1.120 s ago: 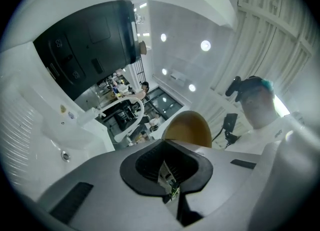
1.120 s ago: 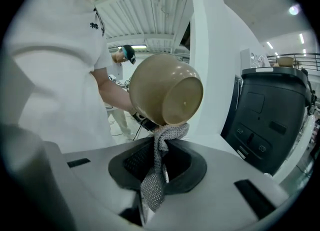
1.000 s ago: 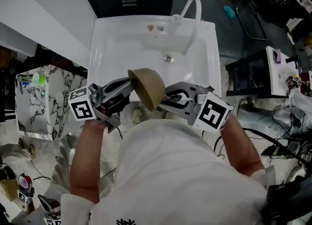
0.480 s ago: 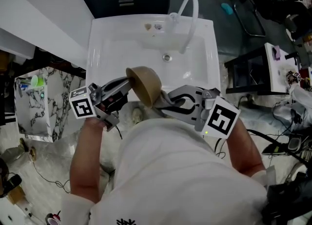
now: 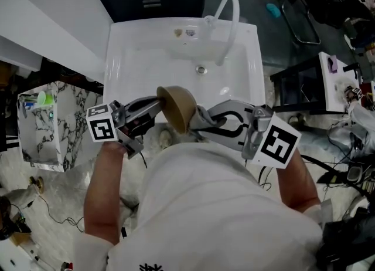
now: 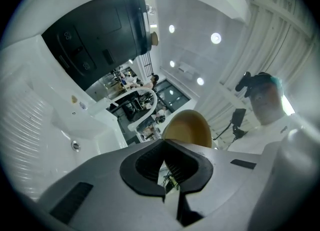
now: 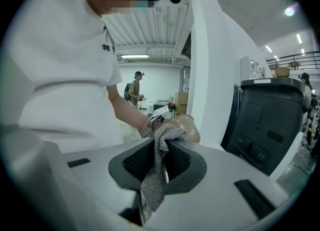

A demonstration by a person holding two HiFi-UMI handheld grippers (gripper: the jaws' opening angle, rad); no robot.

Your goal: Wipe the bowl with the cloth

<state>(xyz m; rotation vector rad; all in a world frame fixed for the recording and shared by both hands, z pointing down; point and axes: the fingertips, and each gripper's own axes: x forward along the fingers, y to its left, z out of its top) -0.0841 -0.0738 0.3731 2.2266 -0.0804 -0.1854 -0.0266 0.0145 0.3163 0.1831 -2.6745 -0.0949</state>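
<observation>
A tan bowl (image 5: 177, 108) is held tilted on its side over the front edge of the white sink (image 5: 126, 58). My left gripper (image 5: 158, 105) is shut on the bowl's rim from the left. In the left gripper view the bowl (image 6: 189, 129) rises just past the closed jaws of the left gripper (image 6: 164, 156). My right gripper (image 5: 197, 118) comes from the right, shut on a grey knitted cloth (image 7: 157, 172) whose bunched end lies against the bowl (image 7: 189, 125). In the head view the cloth is hidden behind the bowl and gripper.
A white hose faucet (image 5: 230, 14) arcs over the basin's back, with the drain (image 5: 201, 70) below it. A white counter (image 5: 41, 23) lies at the left, a marbled box (image 5: 38, 123) under it. A dark rack (image 5: 296, 91) and cables are at the right.
My right gripper has drawn back to the right and turned, its marker cube now further out. The bowl has tipped slightly more edge-on. The left gripper has held nearly still.
</observation>
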